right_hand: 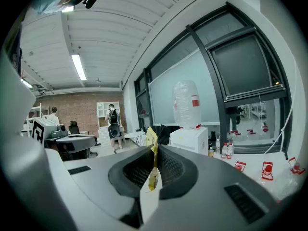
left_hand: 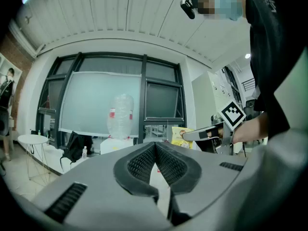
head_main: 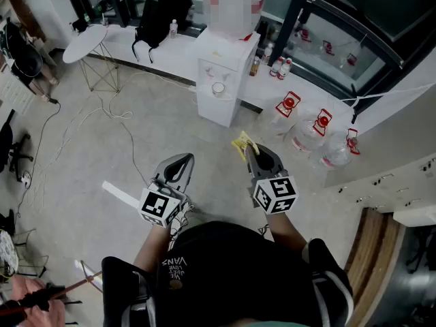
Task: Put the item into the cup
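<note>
A thin yellow packet [head_main: 242,144] sticks out of my right gripper [head_main: 257,154], whose jaws are shut on it. In the right gripper view the packet [right_hand: 151,137] stands edge-on between the ribbed pads. My left gripper [head_main: 178,165] is held beside it, shut and empty, and its pads [left_hand: 144,162] meet along a seam. From there I see the right gripper [left_hand: 208,134] and the packet [left_hand: 182,137] at the right. A small white cup [head_main: 219,88] sits in the alcove of the white water dispenser [head_main: 225,80], ahead of both grippers and well apart from them.
Large water jugs with red caps [head_main: 310,131] lie on the floor right of the dispenser. A round white table [head_main: 85,43] and a black backpack [head_main: 153,22] are at the back left. Cables trail over the floor [head_main: 102,118]. People stand far off by a brick wall [right_hand: 114,124].
</note>
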